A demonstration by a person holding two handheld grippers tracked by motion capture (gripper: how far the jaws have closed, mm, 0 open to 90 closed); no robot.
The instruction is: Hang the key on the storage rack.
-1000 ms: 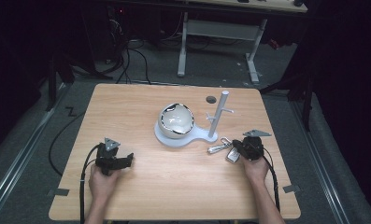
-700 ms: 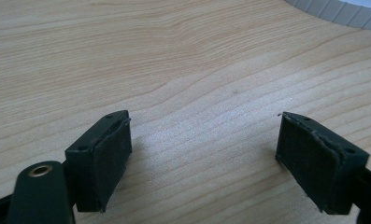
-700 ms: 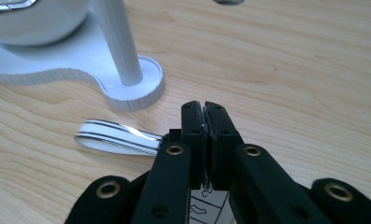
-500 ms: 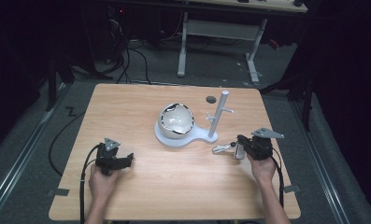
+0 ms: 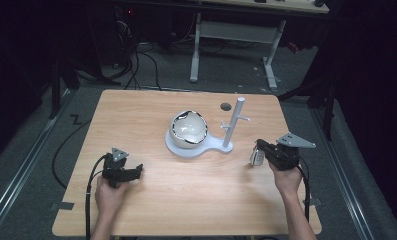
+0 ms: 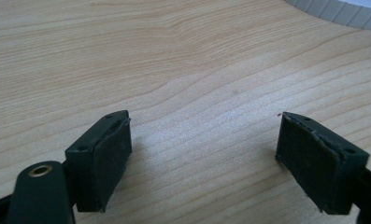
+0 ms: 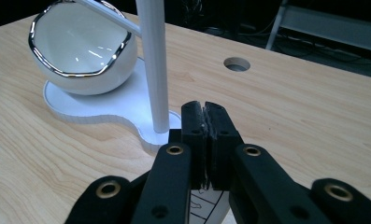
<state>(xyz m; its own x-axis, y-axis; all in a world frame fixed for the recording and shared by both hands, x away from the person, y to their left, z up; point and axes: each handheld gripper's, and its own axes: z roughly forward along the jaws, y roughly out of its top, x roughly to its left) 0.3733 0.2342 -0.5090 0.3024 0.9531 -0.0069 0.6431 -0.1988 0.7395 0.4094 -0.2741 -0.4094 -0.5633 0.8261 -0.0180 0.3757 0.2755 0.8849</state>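
White tag (image 5: 256, 157) hangs clamped in right tool (image 5: 264, 151) (beside the stand (image 5: 232, 125)).

My right gripper (image 5: 264, 152) now lifts the white mug (image 5: 256, 157) off the table (image 5: 136, 110), toward three o'clock.

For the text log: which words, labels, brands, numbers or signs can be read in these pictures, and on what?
No readable text.
The small white tag held in the right gripper bears thin black marks, too small and cut off to read.
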